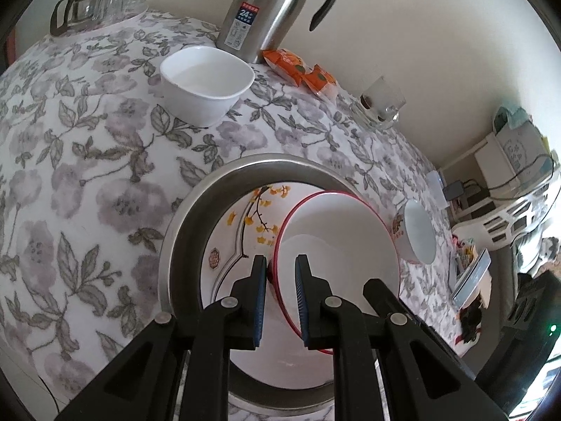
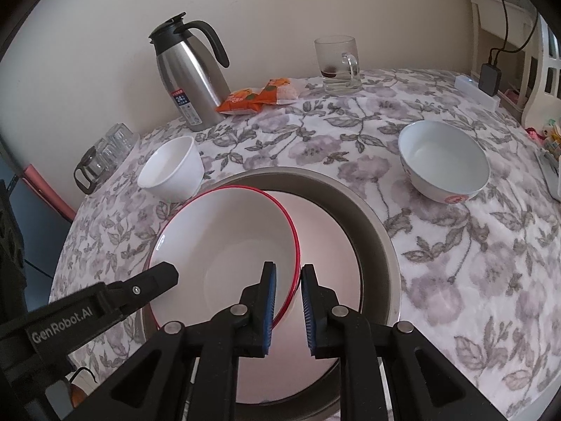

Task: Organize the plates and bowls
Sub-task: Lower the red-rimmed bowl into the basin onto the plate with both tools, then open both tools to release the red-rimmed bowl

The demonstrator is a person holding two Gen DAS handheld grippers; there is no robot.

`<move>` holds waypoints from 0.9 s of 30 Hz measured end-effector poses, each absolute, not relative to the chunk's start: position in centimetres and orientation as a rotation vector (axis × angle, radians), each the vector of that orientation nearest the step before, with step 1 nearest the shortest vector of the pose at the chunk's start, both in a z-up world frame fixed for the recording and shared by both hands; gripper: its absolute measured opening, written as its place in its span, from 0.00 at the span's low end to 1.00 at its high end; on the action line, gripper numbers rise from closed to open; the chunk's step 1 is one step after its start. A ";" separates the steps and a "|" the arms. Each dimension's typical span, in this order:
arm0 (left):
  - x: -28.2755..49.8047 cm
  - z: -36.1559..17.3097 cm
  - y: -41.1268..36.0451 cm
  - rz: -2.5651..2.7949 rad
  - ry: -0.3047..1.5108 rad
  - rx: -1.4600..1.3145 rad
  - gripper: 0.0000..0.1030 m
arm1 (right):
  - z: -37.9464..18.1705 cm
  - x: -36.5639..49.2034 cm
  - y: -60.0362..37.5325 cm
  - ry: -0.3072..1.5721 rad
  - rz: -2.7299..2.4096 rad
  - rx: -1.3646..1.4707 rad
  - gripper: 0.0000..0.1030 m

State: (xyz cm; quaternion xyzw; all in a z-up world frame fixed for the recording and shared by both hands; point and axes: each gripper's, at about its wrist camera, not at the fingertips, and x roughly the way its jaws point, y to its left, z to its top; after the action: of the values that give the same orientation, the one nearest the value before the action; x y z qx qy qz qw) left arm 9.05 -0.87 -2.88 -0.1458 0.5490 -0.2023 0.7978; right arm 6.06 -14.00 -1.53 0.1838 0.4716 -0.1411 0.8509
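**Ana:** Left wrist view first: your left gripper (image 1: pixel 280 263) is nipped almost shut on the near rim of the red-rimmed bowl (image 1: pixel 336 245), one pad outside the wall, one inside.

**Ben:** And from the right wrist view your right gripper (image 2: pixel 288 272) has the opposite rim of that same bowl (image 2: pixel 228 242), pads nearly together with the red edge between them. You've got it from both sides.

**Ana:** Where's the bowl sitting? It's tilted over the flowered plate (image 1: pixel 238 231), which lies inside the steel pan (image 1: pixel 182 238). Whether the bowl's base touches the plate, I can't tell.

**Ben:** From my side its left edge overhangs the pan (image 2: pixel 371 224) rim. Your left gripper's arm shows at the bowl's far side, lettering on it.

**Ana:** Other pieces: a square white bowl (image 1: pixel 207 84) stands alone on the floral cloth (image 1: pixel 87 175), up toward the steel flask (image 1: pixel 270 10).

**Ben:** Yes, white bowl (image 2: pixel 171 172) left of the pan for me, and a round bowl (image 2: pixel 443 161) with a red mark well apart on the right.

**Ana:** I see that one (image 1: pixel 417 235) just past the pan's right side.

**Ben:** Back by the wall: orange snack packets (image 2: pixel 259 96) beside the flask (image 2: pixel 189 73), then a glass mug (image 2: pixel 338 65).
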 end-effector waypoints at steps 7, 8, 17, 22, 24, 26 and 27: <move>9.3 -3.0 -0.8 -0.437 1.183 -0.336 0.14 | -1.6 6.0 -14.2 0.988 -0.296 0.402 0.18; 9.3 -3.0 -0.8 -0.437 1.183 -0.341 0.15 | -1.6 6.0 -14.2 0.987 -0.297 0.403 0.18; 9.3 -2.9 -0.8 -0.446 1.181 -0.371 0.23 | -1.7 6.0 -14.2 0.983 -0.297 0.403 0.18; 9.2 -2.5 -0.5 -0.442 1.155 -0.390 0.28 | -1.7 6.0 -14.3 0.981 -0.296 0.405 0.18; 9.3 -2.5 -0.5 -0.441 1.158 -0.392 0.29 | -1.6 6.0 -14.2 0.980 -0.297 0.404 0.18; 9.3 -2.6 -0.4 -0.441 1.160 -0.396 0.29 | -1.5 6.1 -14.3 0.973 -0.302 0.406 0.18; 9.3 -2.5 -0.4 -0.439 1.158 -0.394 0.29 | -1.4 6.1 -14.4 0.970 -0.304 0.409 0.18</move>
State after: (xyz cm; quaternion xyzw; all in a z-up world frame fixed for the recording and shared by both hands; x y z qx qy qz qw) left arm 9.34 -0.41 -2.54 -0.1834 0.5393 -0.2045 0.7961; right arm 6.10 -14.37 -1.40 0.1946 0.4611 -0.1446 0.8536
